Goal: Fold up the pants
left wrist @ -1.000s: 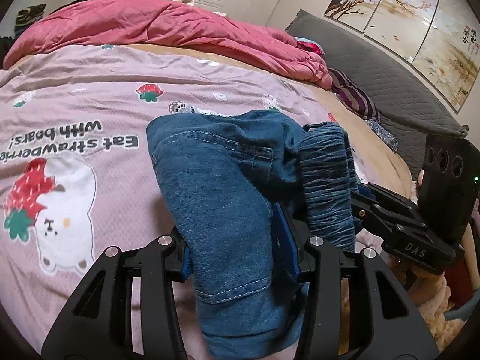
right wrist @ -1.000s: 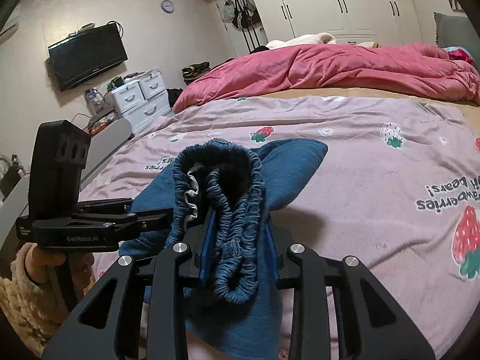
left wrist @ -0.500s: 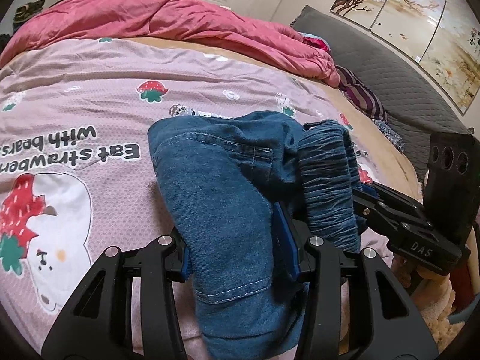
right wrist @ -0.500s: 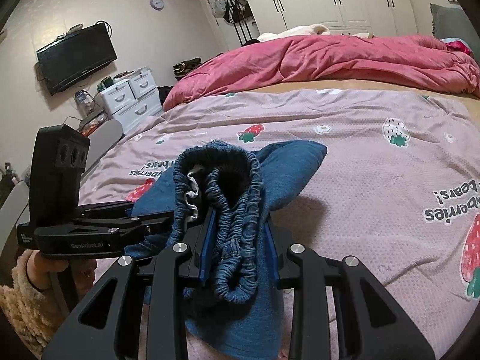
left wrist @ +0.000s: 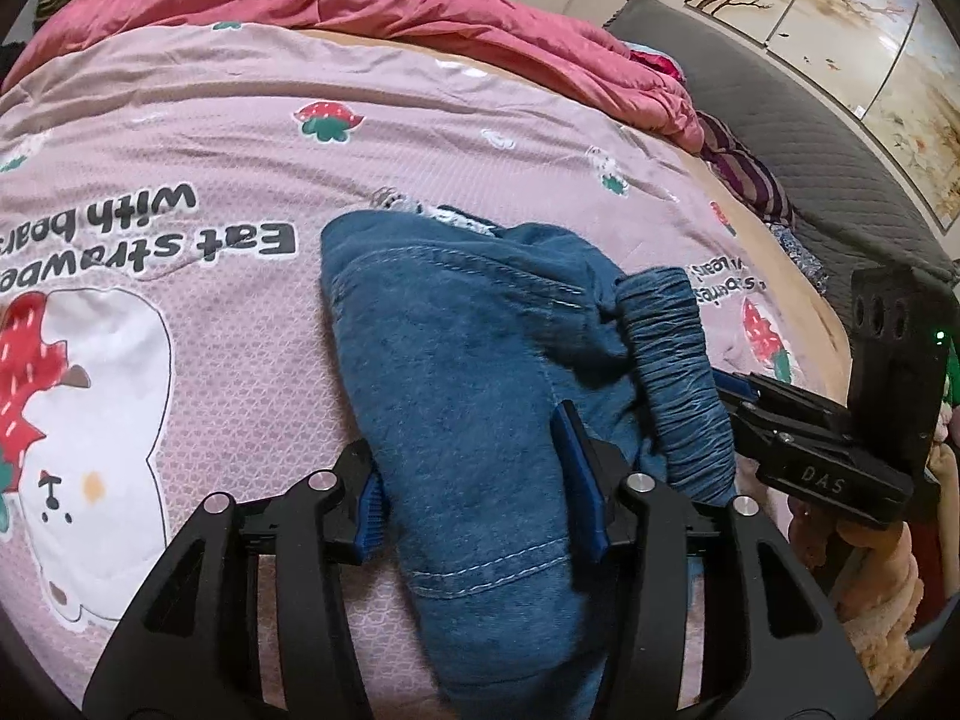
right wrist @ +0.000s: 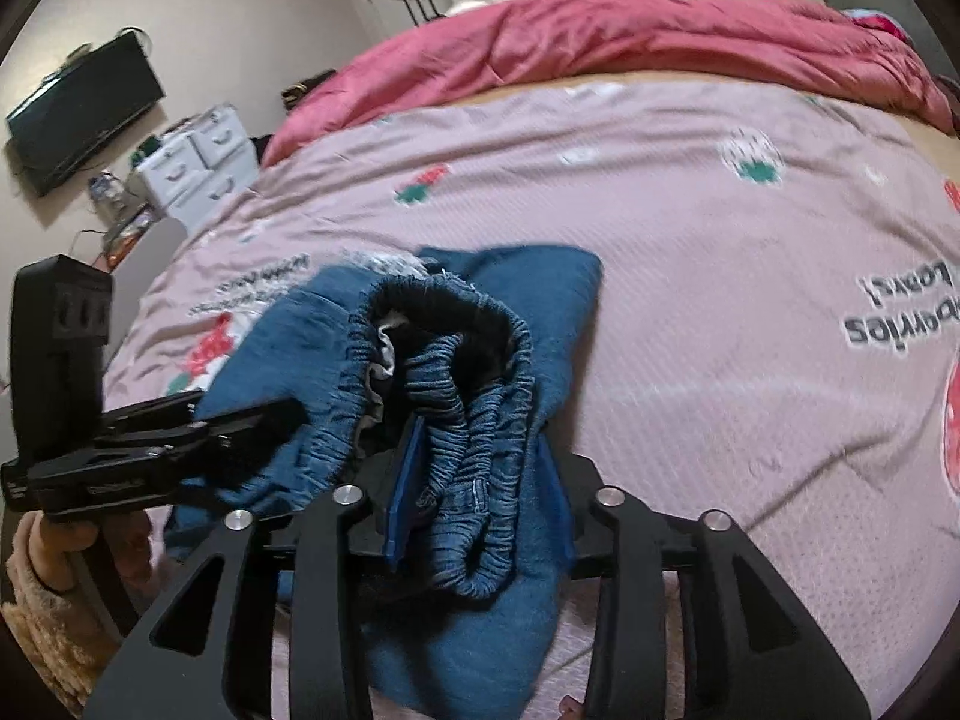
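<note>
The blue denim pants (left wrist: 468,372) are folded into a bundle above the pink bedspread (left wrist: 180,138). My left gripper (left wrist: 480,480) is shut on the hem end of the bundle. My right gripper (right wrist: 480,468) is shut on the gathered elastic waistband (right wrist: 462,372), which bunches between its blue pads. The waistband (left wrist: 672,372) also shows in the left wrist view, with the right gripper (left wrist: 798,450) beside it. The left gripper (right wrist: 150,444) shows at the left of the right wrist view. Part of the pants (right wrist: 516,300) rests on the bed ahead.
A crumpled red duvet (left wrist: 372,6) lies across the far side of the bed. A grey headboard (left wrist: 810,138) and striped clothes (left wrist: 744,174) are at the right. A white drawer unit (right wrist: 192,162) and a wall TV (right wrist: 78,114) stand left of the bed.
Both grippers have tilted down and come closer to the bed with the pants still held. The view of the bedspread has grown and the wardrobes have left the frame.
</note>
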A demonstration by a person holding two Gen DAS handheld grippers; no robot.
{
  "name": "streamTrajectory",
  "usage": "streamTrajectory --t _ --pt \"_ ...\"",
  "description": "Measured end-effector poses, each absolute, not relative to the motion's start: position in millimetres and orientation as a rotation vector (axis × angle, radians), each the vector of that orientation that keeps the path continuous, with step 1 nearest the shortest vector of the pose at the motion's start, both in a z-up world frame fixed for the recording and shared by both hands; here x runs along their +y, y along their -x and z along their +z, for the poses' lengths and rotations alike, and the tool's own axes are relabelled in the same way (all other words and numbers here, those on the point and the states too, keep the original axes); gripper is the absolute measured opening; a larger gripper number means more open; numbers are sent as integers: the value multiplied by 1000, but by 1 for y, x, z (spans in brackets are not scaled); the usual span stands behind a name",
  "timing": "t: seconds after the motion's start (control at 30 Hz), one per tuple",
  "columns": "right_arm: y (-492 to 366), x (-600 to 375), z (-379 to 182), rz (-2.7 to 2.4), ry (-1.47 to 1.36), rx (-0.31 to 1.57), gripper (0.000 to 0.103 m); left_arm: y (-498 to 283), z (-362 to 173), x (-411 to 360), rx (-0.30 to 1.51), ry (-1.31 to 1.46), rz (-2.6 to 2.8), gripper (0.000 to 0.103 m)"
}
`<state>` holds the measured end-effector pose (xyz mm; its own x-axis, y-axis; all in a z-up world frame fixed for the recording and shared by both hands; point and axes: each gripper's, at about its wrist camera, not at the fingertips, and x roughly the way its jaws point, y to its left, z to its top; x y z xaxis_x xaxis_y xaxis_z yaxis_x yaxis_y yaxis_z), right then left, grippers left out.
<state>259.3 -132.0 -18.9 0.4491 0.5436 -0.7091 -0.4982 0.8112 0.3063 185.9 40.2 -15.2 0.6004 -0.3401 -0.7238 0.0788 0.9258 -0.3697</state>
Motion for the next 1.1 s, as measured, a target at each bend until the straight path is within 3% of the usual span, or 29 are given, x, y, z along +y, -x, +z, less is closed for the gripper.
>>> streamTrajectory --t 0.4,0.77,1.03,1.1 --pt "-260 -133 -28 561 -5 913 61 -185 -24 44 906 315 -221 59" --pt "-248 -135 -16 537 40 869 65 -176 -15 47 885 315 -210 69" --pt "-239 -143 1 540 7 818 76 -166 0 46 849 301 -201 78" --pt "-236 -145 6 543 -1 804 83 -163 3 46 840 298 -196 81"
